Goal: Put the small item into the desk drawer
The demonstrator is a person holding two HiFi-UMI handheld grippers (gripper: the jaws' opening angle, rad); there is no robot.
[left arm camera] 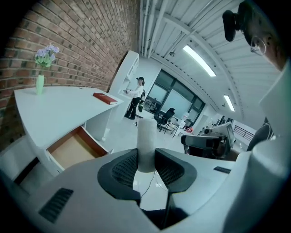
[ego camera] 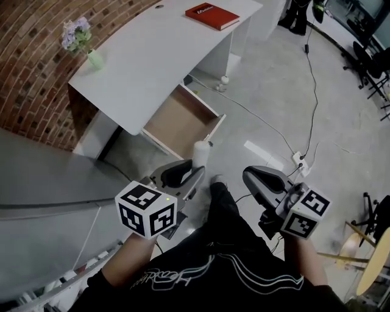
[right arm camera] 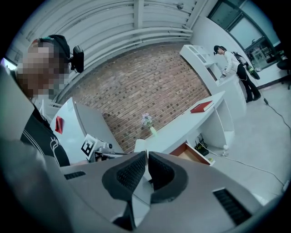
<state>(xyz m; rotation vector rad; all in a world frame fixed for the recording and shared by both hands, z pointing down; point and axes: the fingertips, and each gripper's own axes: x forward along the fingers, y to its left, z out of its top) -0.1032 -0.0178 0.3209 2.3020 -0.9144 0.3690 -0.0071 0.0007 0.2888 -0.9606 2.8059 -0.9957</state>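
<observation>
A small white cylinder [ego camera: 201, 155] stands upright between the jaws of my left gripper [ego camera: 195, 172], which is shut on its lower part. The left gripper view shows the cylinder [left arm camera: 146, 144] gripped by both ribbed pads of that gripper [left arm camera: 146, 164]. The white desk [ego camera: 152, 55] lies ahead with its drawer [ego camera: 180, 119] pulled out, wooden bottom bare. The cylinder hangs just short of the drawer's front corner. My right gripper [ego camera: 257, 178] is held to the right over the floor, jaws together and empty [right arm camera: 146, 166]. From there the drawer [right arm camera: 196, 152] shows below the desk edge.
A red book [ego camera: 212, 16] lies at the desk's far end, and a vase of flowers [ego camera: 94, 58] stands by the brick wall. A cable and power strip [ego camera: 298, 161] run over the floor at the right. A person [left arm camera: 135, 98] stands far off.
</observation>
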